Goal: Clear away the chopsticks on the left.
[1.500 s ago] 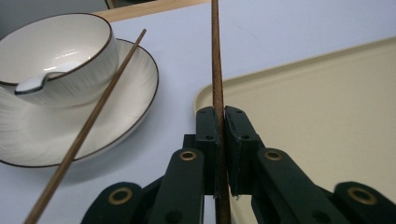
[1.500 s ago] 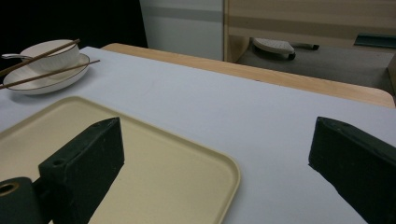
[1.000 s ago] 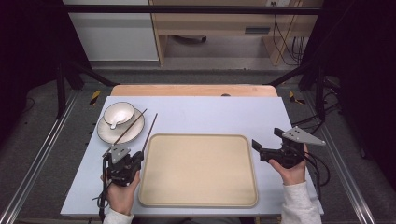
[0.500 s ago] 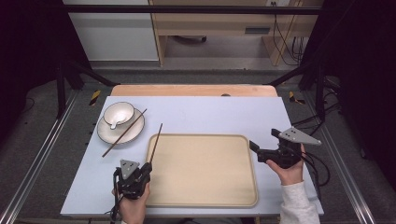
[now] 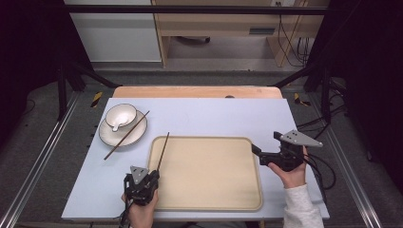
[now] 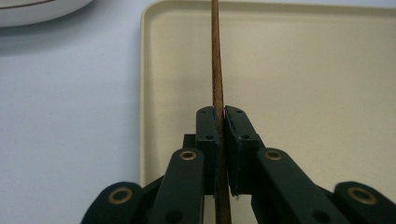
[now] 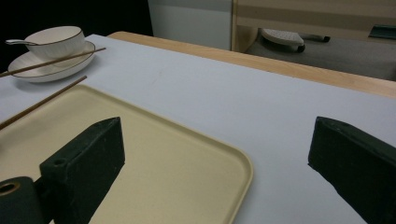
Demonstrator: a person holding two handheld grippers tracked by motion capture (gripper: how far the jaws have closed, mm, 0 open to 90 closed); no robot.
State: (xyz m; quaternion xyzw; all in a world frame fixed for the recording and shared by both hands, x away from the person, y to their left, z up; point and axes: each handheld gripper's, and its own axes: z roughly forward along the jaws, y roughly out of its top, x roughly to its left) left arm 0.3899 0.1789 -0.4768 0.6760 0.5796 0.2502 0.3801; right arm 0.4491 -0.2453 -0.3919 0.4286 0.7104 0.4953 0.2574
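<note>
We see the left hand-held gripper (image 5: 153,176) low at the tray's (image 5: 209,199) near left corner, pinching a chopstick (image 5: 163,151) that slants forward over the rim. The right hand-held gripper (image 5: 256,151) hovers level beside the tray's right edge, jaws spread.

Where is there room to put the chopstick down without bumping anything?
The tray is bare across its middle and right, from the held chopstick to the right gripper. The blue mat is free between the tray and the wooden table edge. It is crowded far left: plate, bowl and second chopstick.
</note>
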